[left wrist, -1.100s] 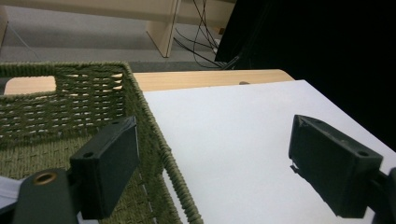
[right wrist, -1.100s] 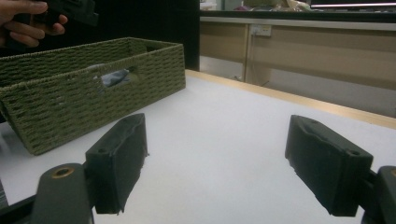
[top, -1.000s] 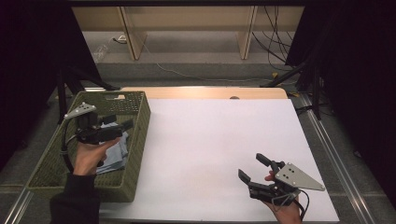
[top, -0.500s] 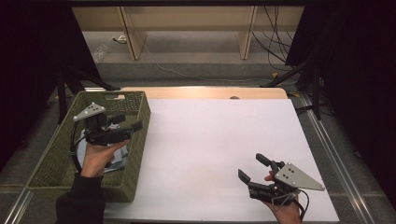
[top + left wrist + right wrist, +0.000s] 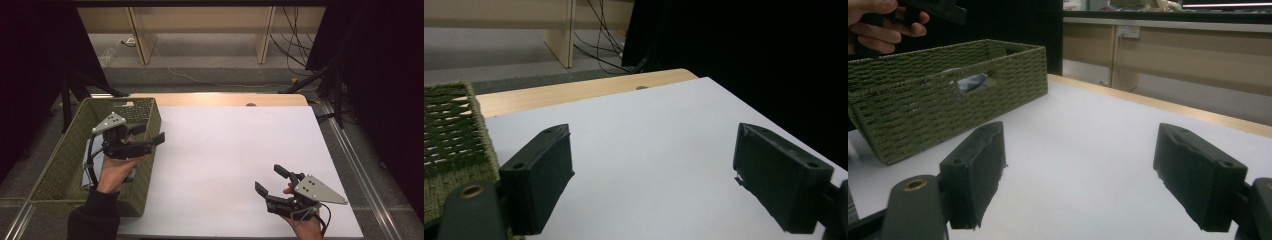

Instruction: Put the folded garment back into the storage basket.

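The green woven rectangular basket (image 5: 65,165) sits at the worktop's left edge, its long axis running from near edge to far edge, with blue-grey folded cloth (image 5: 95,162) inside (partly hidden by the hand). The left gripper (image 5: 152,136) hangs above the basket's right rim, jaws wide and empty, pointing toward the right edge. The right gripper (image 5: 267,181), jaws also wide and empty, sits at the near right corner of the white worktop (image 5: 225,150), aimed at the basket.

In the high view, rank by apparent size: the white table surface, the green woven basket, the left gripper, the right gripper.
1. White table surface, by far the largest.
2. Green woven basket.
3. Left gripper and right gripper: they look about alike, both open and empty. The left is held higher, nearer the camera, so no ranking.
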### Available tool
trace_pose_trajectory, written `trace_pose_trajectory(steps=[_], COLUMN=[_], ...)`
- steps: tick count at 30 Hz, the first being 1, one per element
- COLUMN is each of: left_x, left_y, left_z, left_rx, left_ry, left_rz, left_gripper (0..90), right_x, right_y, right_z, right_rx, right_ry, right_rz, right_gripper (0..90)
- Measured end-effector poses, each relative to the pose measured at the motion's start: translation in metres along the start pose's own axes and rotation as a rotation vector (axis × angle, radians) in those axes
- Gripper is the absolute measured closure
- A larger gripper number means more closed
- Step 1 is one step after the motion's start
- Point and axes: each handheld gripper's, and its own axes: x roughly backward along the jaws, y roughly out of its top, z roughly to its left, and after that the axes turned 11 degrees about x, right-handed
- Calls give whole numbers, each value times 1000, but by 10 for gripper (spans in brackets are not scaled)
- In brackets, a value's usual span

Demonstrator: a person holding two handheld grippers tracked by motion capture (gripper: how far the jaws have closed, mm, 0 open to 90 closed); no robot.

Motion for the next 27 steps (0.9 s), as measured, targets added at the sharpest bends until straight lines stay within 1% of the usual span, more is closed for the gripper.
trace_pose_trajectory(steps=[3, 7, 12, 16, 27], left_x=[-3, -6, -9, -14, -22], left_y=[-2, -5, -9, -15, -29], left_z=[-4, -9, -17, -24, -35], left_rx=[-11, -14, -33, -50, -87], left_ry=[-8, -27, -52, -70, -101], left_rz=[5, 6, 5, 6, 4], left_gripper=[158, 158, 158, 158, 158], right_x=[0, 0, 0, 0, 0], right_y=[0, 0, 0, 0, 0], right_z=[0, 0, 0, 0, 0], right_rx=[0, 0, 1, 1, 1], right_ry=[0, 0, 1, 1, 3], right_rz=[0, 0, 0, 0, -1], right_gripper=[217, 217, 217, 217, 217])
